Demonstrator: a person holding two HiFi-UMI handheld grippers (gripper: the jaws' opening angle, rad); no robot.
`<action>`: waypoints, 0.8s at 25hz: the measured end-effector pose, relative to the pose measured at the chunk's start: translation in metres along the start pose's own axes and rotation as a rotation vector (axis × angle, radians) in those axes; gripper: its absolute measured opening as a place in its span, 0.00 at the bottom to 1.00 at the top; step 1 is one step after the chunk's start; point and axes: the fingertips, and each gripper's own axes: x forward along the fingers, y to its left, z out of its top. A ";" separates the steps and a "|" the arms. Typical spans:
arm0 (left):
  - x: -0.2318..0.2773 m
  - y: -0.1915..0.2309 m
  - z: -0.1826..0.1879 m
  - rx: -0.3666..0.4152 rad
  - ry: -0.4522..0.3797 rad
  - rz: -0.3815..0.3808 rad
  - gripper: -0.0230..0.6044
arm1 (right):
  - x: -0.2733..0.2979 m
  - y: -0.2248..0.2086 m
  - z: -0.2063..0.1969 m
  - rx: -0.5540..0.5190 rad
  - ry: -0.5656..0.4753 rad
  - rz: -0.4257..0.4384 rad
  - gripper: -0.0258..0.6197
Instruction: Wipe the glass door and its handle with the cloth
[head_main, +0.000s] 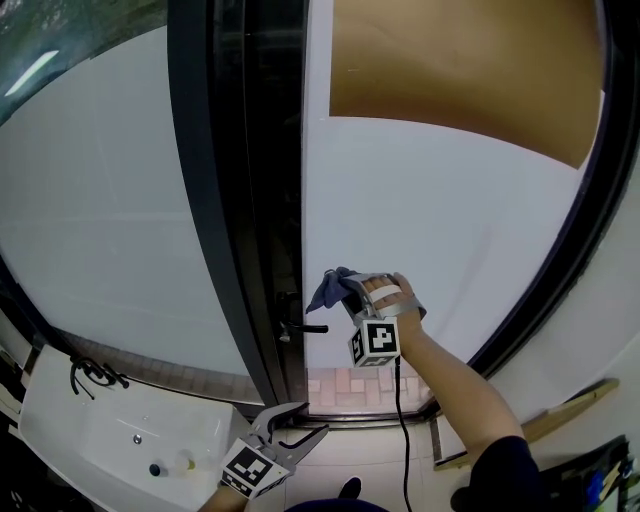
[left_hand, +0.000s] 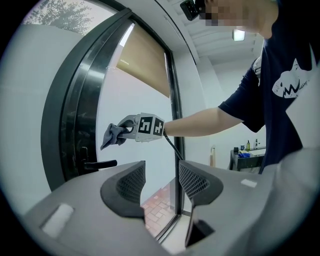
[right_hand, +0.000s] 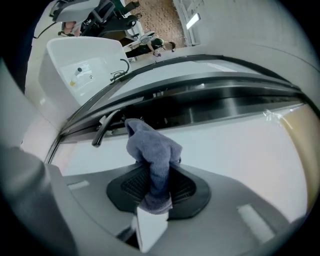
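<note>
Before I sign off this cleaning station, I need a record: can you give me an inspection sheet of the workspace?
Surface: glass door, pale pane in dark frame; no smears visible.
Job's things: cloth held near the pane, above the handle; contact cannot be told.
Clutter: sink at lower left; wooden strip at lower right.
Grippers: right hand-held gripper shut on cloth; left hand-held gripper open, empty, held low.
Cables: black cable hangs from the right hand-held gripper.
Surroundings: brown blind up top; brick paving outside.

Washroom-like room; white sink (head_main: 60, 400) beside glass door (head_main: 450, 220)
</note>
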 end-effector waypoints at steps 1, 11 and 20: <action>0.002 -0.002 0.000 0.002 0.005 -0.007 0.36 | -0.005 -0.001 -0.011 0.006 0.017 -0.005 0.18; 0.002 -0.005 0.003 0.013 0.003 -0.027 0.36 | -0.065 -0.006 -0.138 0.098 0.228 -0.027 0.18; -0.006 -0.006 0.004 0.012 -0.004 -0.014 0.36 | -0.070 -0.015 -0.095 0.216 0.115 -0.020 0.18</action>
